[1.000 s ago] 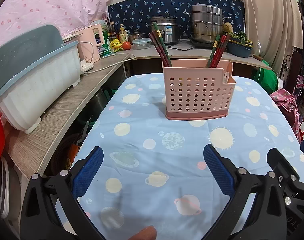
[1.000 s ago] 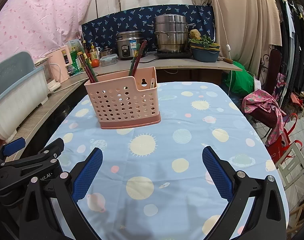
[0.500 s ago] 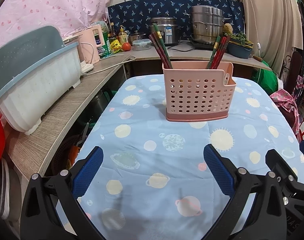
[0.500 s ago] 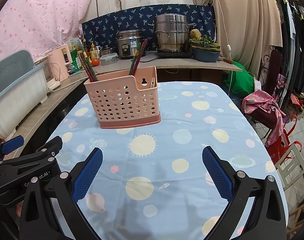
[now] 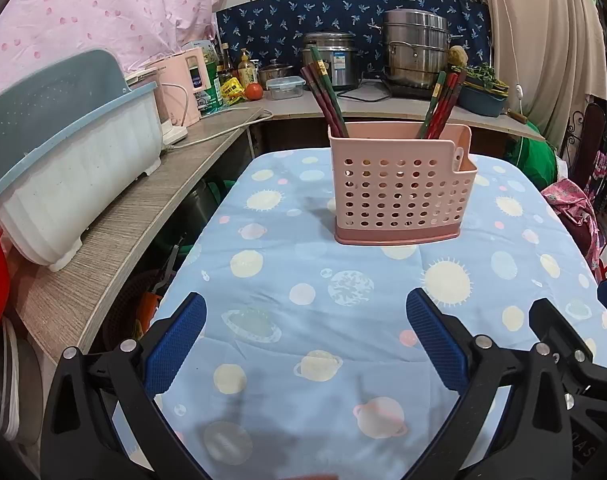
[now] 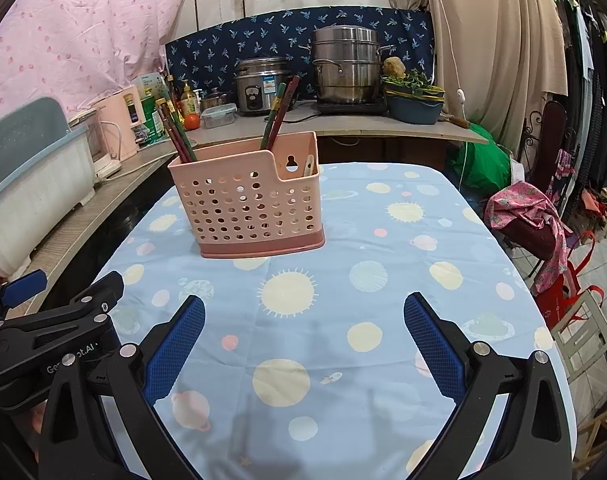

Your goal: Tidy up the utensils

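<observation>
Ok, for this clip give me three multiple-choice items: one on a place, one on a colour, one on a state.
1. Where do the chopsticks stand?
A. flat on the tablecloth
B. in the utensil basket
C. in the left tongs

2. What colour is the utensil basket?
A. pink
B. green
C. white

3. What state are the left tongs and right tongs in?
A. both shut on chopsticks
B. one open, one shut
C. both open and holding nothing

Answers:
1 B: two bundles rise from the basket's left and right ends.
2 A: its perforated walls are pale pink over a darker base.
3 C: only the blue tablecloth shows between each pair of blue pads.
</observation>
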The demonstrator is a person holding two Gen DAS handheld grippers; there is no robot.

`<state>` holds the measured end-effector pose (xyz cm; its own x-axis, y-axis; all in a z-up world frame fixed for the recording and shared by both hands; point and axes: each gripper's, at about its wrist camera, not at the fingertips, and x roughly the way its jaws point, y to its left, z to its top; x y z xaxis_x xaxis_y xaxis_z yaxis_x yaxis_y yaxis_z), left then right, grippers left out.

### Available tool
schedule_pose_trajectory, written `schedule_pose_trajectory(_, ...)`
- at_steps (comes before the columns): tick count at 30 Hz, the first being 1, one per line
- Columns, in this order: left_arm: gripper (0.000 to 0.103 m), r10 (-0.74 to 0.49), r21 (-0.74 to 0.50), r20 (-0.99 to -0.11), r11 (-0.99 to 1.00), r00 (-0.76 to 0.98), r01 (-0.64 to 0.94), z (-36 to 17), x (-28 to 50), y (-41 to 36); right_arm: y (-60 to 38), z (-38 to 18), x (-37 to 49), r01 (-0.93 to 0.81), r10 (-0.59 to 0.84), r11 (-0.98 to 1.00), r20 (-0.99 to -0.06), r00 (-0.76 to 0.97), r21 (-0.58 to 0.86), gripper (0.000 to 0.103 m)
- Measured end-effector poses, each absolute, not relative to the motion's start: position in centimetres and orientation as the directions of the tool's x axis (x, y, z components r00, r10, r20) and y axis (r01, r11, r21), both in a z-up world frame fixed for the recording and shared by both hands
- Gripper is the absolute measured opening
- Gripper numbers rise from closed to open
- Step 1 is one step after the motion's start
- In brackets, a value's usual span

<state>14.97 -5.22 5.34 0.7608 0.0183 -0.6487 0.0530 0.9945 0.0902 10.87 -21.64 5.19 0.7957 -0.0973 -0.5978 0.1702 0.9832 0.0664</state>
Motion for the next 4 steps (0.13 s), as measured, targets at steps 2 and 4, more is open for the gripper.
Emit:
schedule_pose_trajectory(2, 0.096, 0.022, 0.086, -0.648, 0.995, 0.761, 0.044, 5.36, 15.14, -5.08, -21.52, 5.18, 11.19, 0.166, -0.096, 0.984, -0.598, 0.796, 0.063, 0.096)
schedule_pose_trajectory(4, 0.096, 0.02, 0.081, -0.649, 0.996, 0.76, 0.043, 5.41, 15.34, -4.92, -21.5, 5.19, 11.33, 0.163, -0.094, 0.985, -0.598, 0.796, 0.062, 0.096)
